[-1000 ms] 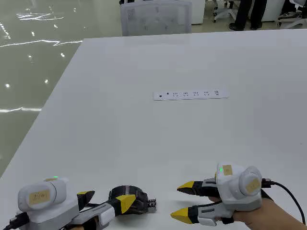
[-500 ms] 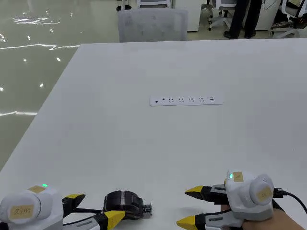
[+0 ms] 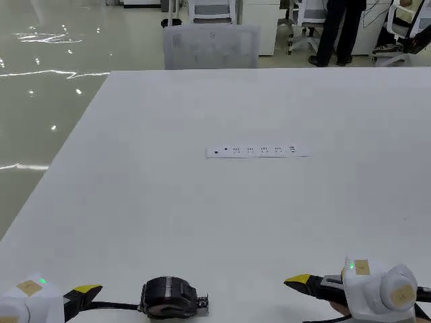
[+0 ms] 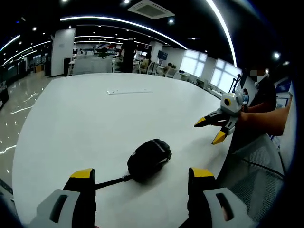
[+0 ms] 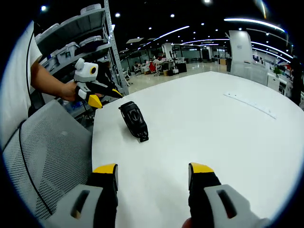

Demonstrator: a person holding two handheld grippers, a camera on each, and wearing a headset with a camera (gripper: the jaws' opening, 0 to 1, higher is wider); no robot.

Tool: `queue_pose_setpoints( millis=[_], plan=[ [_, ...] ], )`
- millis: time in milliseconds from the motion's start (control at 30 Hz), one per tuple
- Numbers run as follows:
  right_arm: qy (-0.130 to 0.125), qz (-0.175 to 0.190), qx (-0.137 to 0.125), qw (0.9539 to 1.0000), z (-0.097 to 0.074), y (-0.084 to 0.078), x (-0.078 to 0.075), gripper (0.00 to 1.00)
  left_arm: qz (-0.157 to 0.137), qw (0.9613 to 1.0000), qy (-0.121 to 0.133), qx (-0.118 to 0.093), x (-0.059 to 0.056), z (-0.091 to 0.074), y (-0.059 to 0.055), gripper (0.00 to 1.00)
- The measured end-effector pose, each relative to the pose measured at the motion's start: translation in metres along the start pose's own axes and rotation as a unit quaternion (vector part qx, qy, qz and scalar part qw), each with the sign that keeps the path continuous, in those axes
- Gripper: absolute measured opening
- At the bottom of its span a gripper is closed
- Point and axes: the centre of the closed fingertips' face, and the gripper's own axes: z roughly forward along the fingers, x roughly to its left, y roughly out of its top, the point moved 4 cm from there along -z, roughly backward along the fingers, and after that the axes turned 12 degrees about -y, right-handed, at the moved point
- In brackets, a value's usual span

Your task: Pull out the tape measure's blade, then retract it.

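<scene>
Tape measure [image 3: 168, 298] near front edge of table [image 3: 202, 222]

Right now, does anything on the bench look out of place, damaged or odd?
Nothing stands out. The tape measure lies near the front edge of the table with its blade in, between the open left gripper and the open right gripper, touched by neither. The power strip lies flat mid-table.
</scene>
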Motion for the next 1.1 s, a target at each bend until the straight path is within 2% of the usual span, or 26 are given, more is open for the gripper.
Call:
queue_pose_setpoints(
  millis=[367,667,1100],
  plan=[
    [-0.029,0.005,0.019,0.9994,-0.029,-0.018,-0.01,0.68,0.011,0.9999,-0.005,0.0,0.005,-0.013,-0.005,0.82],
    [-0.051,0.007,0.024,0.9984,-0.047,-0.023,-0.016,0.72,0.016,0.9998,-0.013,0.003,0.006,-0.021,-0.015,0.88],
    [-0.082,0.029,0.023,0.9959,-0.064,-0.032,-0.016,0.78,0.047,0.9985,-0.012,0.025,0.002,-0.029,-0.027,0.95]
  ],
)
